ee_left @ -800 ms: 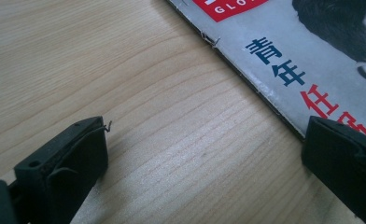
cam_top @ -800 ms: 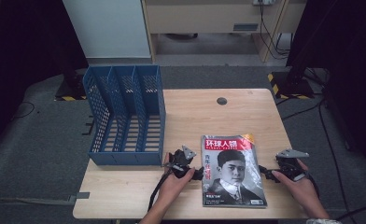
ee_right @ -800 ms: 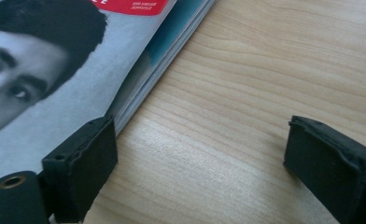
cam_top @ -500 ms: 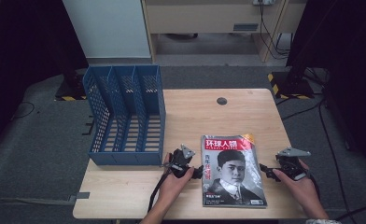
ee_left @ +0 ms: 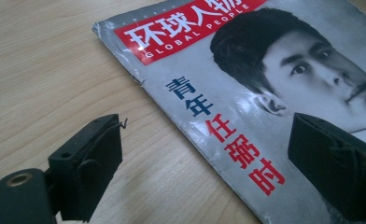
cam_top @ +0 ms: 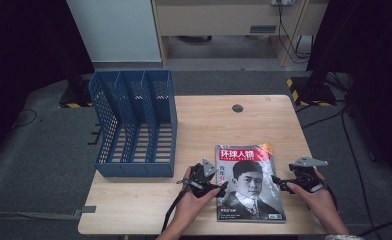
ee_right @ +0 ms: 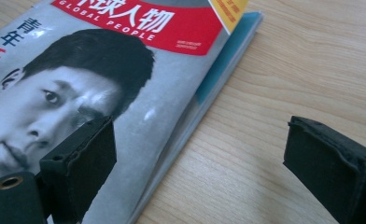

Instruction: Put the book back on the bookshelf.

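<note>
Step in hand, as judged: taking up the glossy magazine with the red title band and black-and-white portrait cover [cam_top: 249,182] from both long edges, probably for the blue perforated plastic three-slot file rack [cam_top: 134,125] at the far left of the light wooden desk [cam_top: 264,120].

Left gripper [cam_top: 219,190]: jaws spread wide, nothing pinched; in the left gripper view one jaw stands over bare desk, the other over the cover, straddling the spine edge. Advice: lower until one jaw can slip under the spine, then close squarely on the spine, not the cover sheet alone.

Magazine: lies flat, face up, near the front edge of the desk, right of centre, well apart from the rack. Cover shiny, spine corner slightly creased and frayed [ee_left: 120,42]; Chinese title with "GLOBAL PEOPLE" beneath; orange corner flash; teal page showing at the open edge [ee_right: 228,56].

Right gripper [cam_top: 283,184]: jaws spread likewise, holding nothing, straddling the open edge. Loose pages likely fan; grip all leaves together.
</note>
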### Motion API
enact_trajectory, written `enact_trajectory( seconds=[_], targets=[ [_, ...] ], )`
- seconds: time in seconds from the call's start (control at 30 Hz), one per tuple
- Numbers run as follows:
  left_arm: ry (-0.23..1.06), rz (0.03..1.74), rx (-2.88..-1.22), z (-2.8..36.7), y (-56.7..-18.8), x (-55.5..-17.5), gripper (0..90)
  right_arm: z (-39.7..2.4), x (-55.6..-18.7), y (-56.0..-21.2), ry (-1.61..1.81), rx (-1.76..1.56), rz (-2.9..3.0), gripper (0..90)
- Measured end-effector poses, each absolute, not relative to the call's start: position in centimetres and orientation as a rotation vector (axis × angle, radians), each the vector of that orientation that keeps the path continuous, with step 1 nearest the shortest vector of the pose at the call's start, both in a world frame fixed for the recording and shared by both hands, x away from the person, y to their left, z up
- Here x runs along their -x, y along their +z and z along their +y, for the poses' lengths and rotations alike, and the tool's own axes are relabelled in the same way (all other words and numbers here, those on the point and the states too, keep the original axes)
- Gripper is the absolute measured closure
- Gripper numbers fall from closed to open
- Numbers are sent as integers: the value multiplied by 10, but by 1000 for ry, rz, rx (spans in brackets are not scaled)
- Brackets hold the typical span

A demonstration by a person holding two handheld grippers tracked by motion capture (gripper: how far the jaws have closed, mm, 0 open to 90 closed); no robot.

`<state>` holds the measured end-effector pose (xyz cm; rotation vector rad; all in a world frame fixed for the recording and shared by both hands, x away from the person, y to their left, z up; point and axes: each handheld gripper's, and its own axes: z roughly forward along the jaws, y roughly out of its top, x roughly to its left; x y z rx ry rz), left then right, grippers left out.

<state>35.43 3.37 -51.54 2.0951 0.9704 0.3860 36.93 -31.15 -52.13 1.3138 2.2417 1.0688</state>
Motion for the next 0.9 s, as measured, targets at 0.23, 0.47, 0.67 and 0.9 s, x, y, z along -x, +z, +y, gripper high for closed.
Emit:
enact_trajectory(
  seconds=[0.23, 0.47, 0.67, 0.9],
  targets=[
    [416, 944, -2093, 25, -513, -348, 147, -308, -372, -521, 1083, -1318, 2248, 138],
    [389, 872, -2138, 14, -514, -340, 293, -303, -374, -523, 1099, -1308, 2276, 181],
    [368, 853, -2178, 9, -519, -340, 350, -298, -375, -526, 1093, -1302, 2303, 178],
    [369, 889, -2181, 9, -523, -342, 363, -289, -377, -528, 1086, -1273, 2335, 182]
  ],
)
